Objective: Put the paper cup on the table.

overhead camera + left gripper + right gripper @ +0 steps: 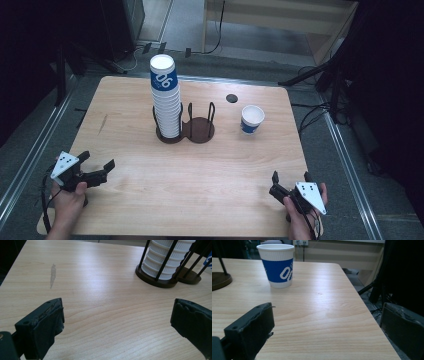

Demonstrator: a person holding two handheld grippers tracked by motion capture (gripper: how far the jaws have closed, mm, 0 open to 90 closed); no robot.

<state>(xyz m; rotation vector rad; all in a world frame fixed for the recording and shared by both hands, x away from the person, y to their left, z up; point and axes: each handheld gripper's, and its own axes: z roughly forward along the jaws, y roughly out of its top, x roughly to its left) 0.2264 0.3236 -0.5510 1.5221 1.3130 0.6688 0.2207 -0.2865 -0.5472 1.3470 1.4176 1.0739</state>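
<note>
Right tool (289, 176) at near right edge of surface (210, 200), jaws wide apart, holding nothing. Left tool (96, 161) at near left, also agape and empty. Nothing grasped yet. Lone cup (251, 119) upright, empty, well ahead of right tool. Stack (165, 97) fills holder's (200, 134) left bay (right bay empty); cup likely goes there.

Upright blue-and-white paper cup (277, 265) on wooden table (322, 315), right gripper (332, 332) fingers (252, 327) spread wide; nothing between them
</note>
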